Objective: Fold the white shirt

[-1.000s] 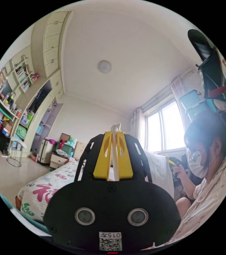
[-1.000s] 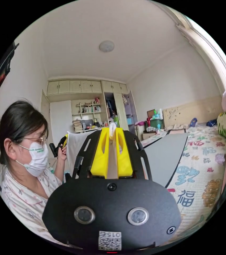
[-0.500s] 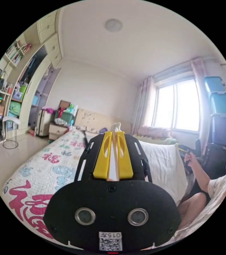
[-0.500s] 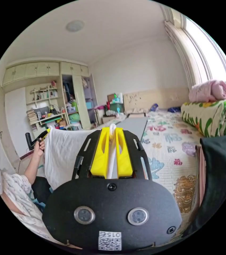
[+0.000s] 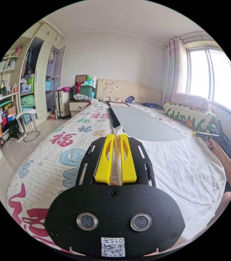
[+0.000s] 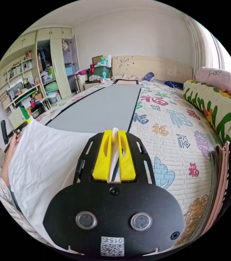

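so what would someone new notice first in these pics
The white shirt stretched wide over the near end of the bed, a corner pinched in each yellow-jawed gripper: the left gripper and the right gripper. Beyond it a long grey mat runs up the patterned bedspread toward the headboard.

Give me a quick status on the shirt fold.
Both hand-held grippers, left and right, shut on white shirt. Shirt spread over grey mat. Nothing in the way.

A printed quilt (image 5: 66, 141) covers the bed, and a grey mat (image 6: 99, 108) lies along it toward the headboard (image 5: 126, 89). Beside the headboard stand a green bin (image 5: 83, 90) and a suitcase (image 5: 62, 102). A floral bolster (image 6: 215, 108) lies beside the mat.
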